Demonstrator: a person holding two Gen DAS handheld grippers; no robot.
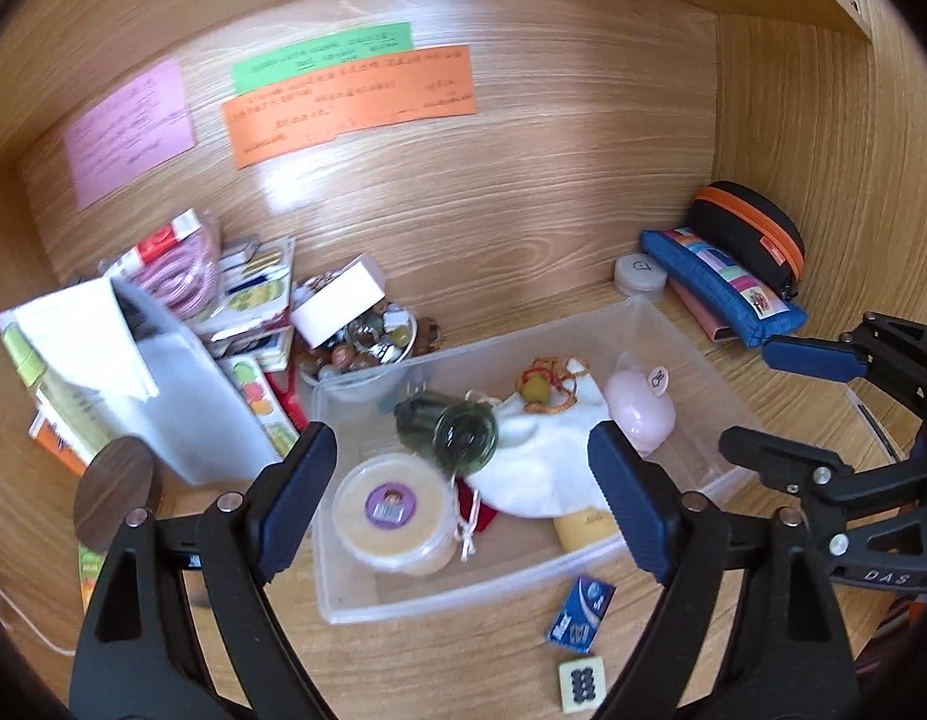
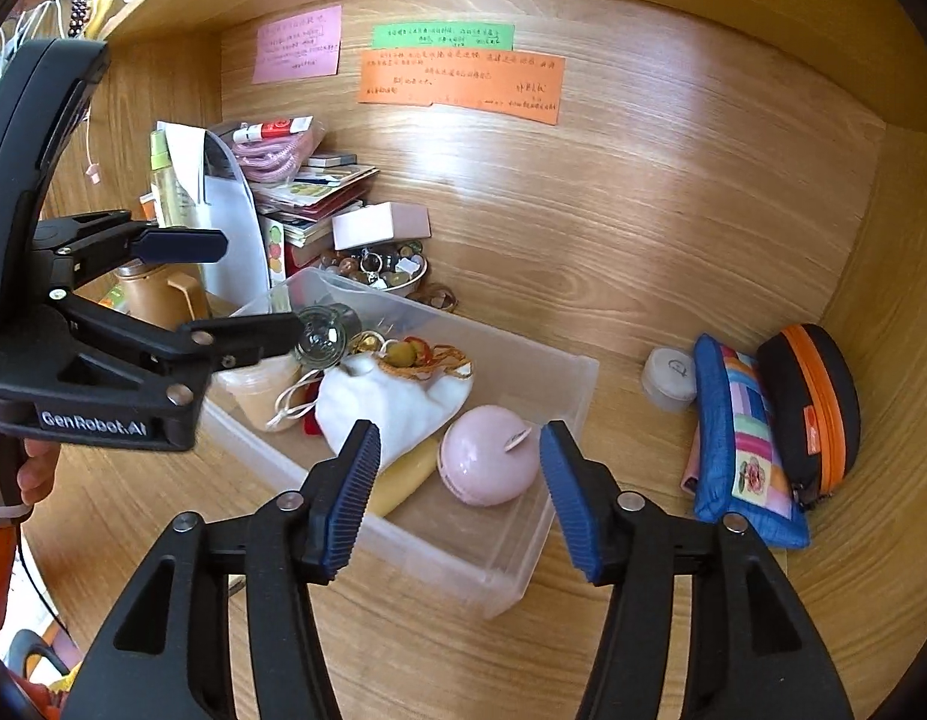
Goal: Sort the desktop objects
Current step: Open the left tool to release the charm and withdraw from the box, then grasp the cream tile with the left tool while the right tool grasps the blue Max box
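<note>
in the clear bin [image 2: 559,384], pink ball [image 2: 487,456] beyond the right tool [image 2: 460,495], both tools gaping, empty, left tool [image 1: 463,504]

The desk [image 2: 613,228] is pale wood with clear grain and a soft sheen. On it, the tray [image 2: 523,552] is clear, smooth plastic. Inside, a pink ball [image 2: 484,456] looks glossy and hard, a white pouch [image 2: 391,402] is soft matt cloth, and a dark green bottle [image 1: 463,435] shines like glass. The paper notes [image 2: 460,84] on the back wall are matt. The blue pencil case [image 2: 745,438] is woven cloth. Ribbed blue rubbery pads [image 2: 352,498] line the black matt plastic jaws.
</note>
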